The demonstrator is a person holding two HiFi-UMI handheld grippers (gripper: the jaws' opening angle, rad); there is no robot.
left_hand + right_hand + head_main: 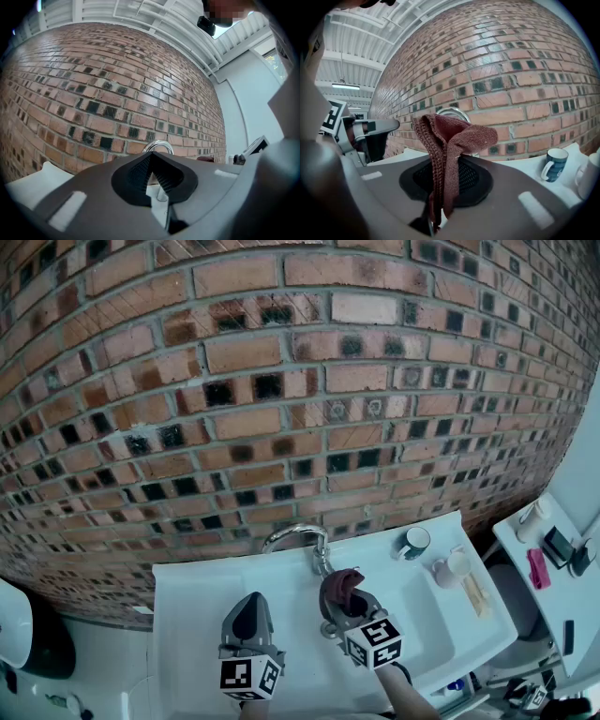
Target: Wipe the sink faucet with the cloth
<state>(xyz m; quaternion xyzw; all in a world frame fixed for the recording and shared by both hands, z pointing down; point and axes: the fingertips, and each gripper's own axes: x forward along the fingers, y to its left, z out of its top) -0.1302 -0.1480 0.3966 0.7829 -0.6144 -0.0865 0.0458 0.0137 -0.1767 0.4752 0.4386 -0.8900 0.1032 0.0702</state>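
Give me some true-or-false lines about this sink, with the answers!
1. The right gripper holds the cloth. True.
2. The left gripper holds a cup. False: it holds nothing.
3. A mug stands on the sink, right of the faucet. True.
4. The wall behind the sink is white tile. False: it is brick.

In the head view the cloth (348, 583) and the right gripper (341, 606) cover the faucet (296, 536) base; the right gripper view shows only its top arc. Small items on the shelf (514, 542) are too small to identify — a dark round object (33, 643) is cut by the left edge.
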